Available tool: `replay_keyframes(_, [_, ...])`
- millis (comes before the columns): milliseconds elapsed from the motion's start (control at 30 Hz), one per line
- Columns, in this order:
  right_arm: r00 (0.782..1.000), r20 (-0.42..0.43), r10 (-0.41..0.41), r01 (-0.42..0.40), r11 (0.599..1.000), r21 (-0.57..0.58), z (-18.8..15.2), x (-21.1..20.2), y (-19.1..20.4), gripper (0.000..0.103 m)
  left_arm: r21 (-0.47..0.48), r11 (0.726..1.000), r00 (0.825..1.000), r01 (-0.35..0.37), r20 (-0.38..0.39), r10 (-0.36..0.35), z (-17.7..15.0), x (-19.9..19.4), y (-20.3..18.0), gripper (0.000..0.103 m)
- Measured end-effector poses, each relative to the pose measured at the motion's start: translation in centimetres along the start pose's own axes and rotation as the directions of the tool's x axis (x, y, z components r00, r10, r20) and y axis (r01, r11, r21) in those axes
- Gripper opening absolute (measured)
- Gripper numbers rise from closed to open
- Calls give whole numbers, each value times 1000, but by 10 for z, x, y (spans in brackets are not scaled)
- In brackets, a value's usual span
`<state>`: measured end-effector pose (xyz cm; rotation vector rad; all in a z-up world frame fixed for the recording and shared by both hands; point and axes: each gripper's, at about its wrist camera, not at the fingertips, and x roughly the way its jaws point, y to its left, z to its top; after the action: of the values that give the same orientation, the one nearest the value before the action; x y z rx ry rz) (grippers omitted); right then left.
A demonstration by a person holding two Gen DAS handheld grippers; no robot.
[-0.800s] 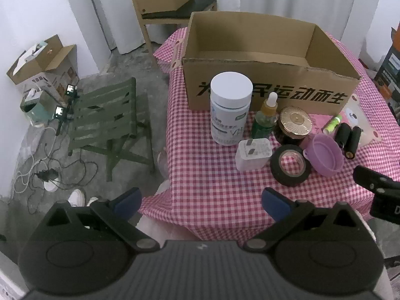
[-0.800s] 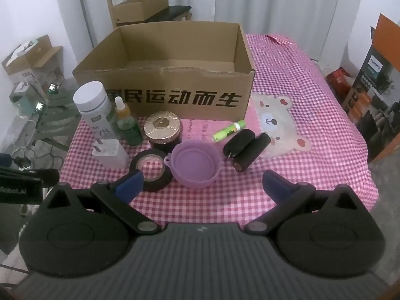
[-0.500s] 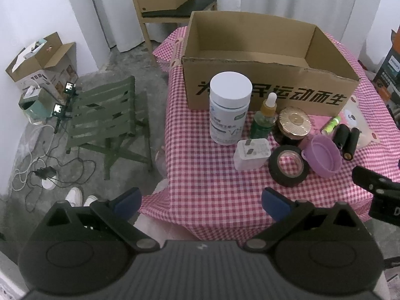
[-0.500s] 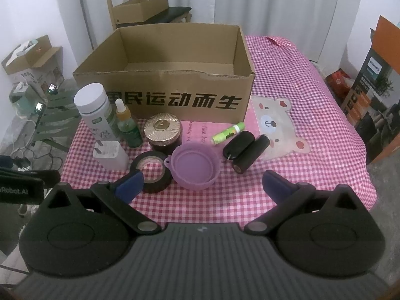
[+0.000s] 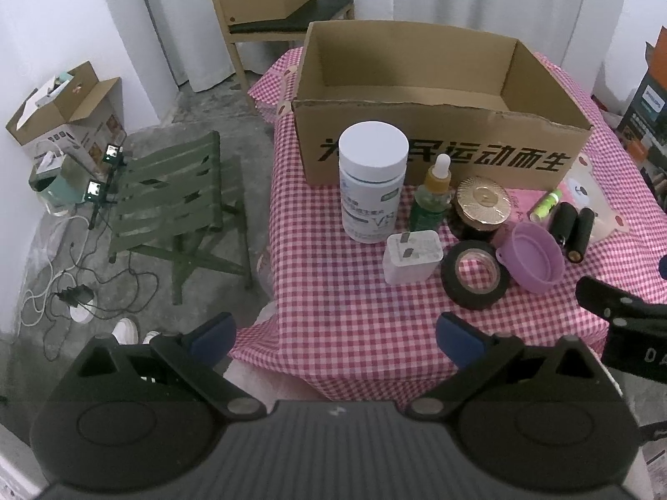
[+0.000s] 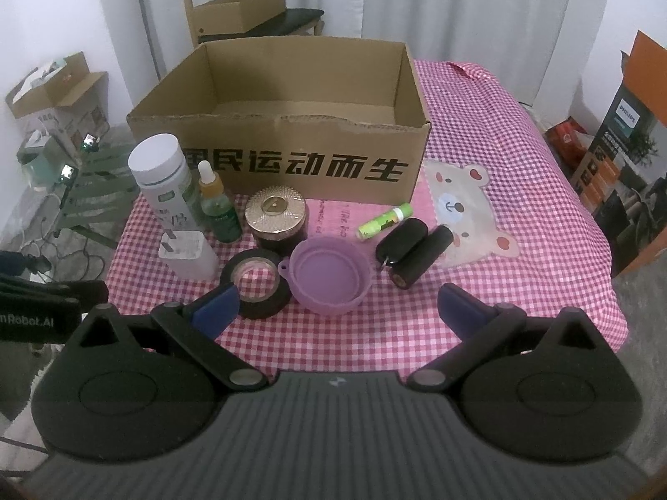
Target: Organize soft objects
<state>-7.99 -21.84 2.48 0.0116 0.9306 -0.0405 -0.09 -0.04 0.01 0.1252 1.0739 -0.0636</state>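
Note:
An open, empty cardboard box [image 5: 437,141] [image 6: 283,158] stands on the pink checked tablecloth. In front of it lie a purple collapsible silicone cup [image 6: 329,275] [image 5: 535,256], a black tape roll [image 6: 256,283] [image 5: 475,273], two black foam grips [image 6: 412,250] [image 5: 571,229], a green lip balm [image 6: 383,221], a white bottle [image 5: 372,179], a dropper bottle [image 5: 433,196], a gold-lidded jar [image 6: 276,216] and a white charger [image 5: 410,256]. My left gripper [image 5: 335,333] is open and empty above the table's near left corner. My right gripper [image 6: 337,308] is open and empty above the near edge, just short of the cup.
A green folding chair [image 5: 175,204] stands on the floor left of the table, with cables and cartons beyond it. A wooden chair bearing a box [image 6: 250,12] is behind the table. A printed carton [image 6: 629,158] stands at the right.
Both grippers have drawn back and risen slightly, so the objects look a little farther away. Nothing on the table has moved.

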Motion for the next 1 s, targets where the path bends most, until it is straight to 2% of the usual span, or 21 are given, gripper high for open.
replay_keyframes(1000, [1000, -5, -2, 2, 1000, -23, 1, 1, 6, 102, 13, 1000, 1000, -15, -13, 15, 1, 3, 1, 103])
